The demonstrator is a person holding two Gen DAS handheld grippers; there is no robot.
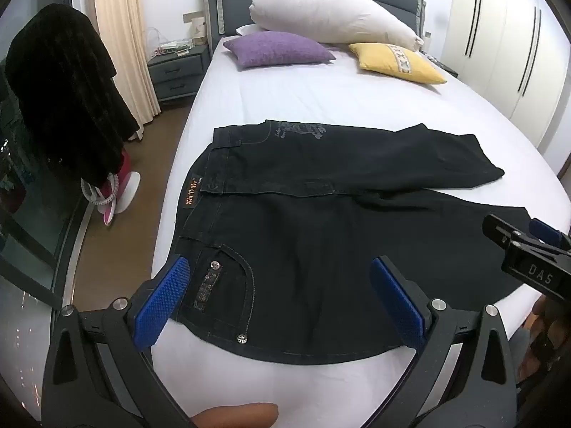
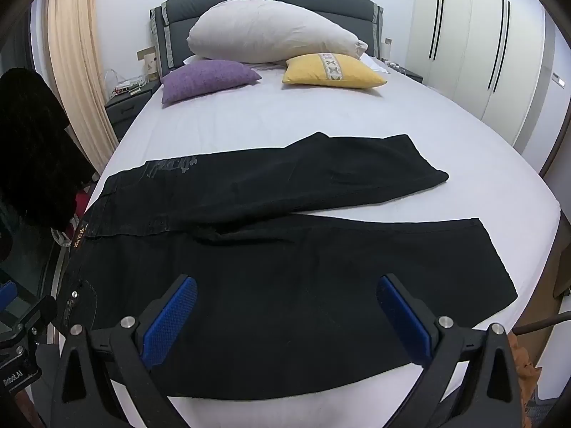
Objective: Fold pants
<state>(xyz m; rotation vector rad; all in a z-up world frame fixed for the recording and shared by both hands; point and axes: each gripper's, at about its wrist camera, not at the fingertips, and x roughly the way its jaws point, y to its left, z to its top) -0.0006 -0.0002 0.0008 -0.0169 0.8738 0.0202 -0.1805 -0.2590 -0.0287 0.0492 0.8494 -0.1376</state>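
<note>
Left wrist view: black jeans (image 1: 321,221) lie flat, unfolded, across the bed (image 1: 321,100), legs splayed rightward. Left hand-held gripper (image 1: 278,296) and right hand-held gripper (image 2: 285,315) hover spread wide, empty. Likely next: pinch the near leg's edge and fold it onto the far leg.

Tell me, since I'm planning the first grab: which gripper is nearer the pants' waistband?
Left. The left gripper hovers by the waistband pocket; the right gripper hovers over the near leg, farther along.
</note>
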